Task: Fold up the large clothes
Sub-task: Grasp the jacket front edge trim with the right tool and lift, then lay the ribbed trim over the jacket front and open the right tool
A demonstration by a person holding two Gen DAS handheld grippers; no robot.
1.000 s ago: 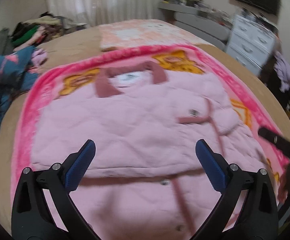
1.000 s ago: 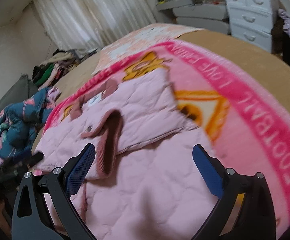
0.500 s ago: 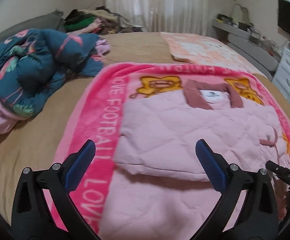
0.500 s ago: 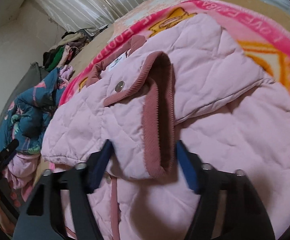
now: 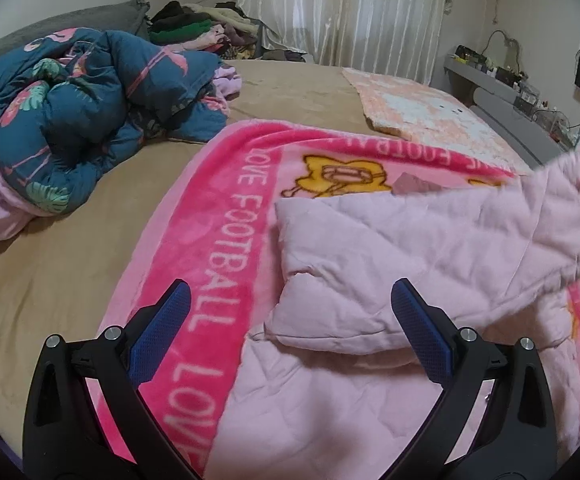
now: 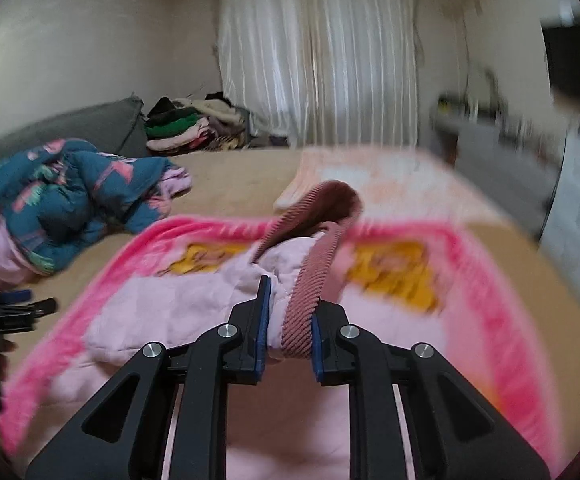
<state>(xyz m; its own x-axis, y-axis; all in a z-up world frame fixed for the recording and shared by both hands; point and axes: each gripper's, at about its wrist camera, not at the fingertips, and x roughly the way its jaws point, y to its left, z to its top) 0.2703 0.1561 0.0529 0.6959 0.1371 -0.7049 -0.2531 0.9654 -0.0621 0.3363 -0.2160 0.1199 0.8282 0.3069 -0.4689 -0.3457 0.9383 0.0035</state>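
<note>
sleeve cuff now lifted, pinched by right gripper, left gripper spread

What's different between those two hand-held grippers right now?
The left hand-held gripper is spread wide open and holds nothing; the right hand-held gripper is pinched on the pink jacket's ribbed cuff. The left hangs above the pink blanket and the jacket's edge; the right has a sleeve lifted. Both have black arms with blue pads.

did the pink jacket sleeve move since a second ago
Yes. The right claw has shut on the sleeve cuff and lifted it off the jacket body; it now hangs raised above the pink blanket, in front of the curtains.
</note>
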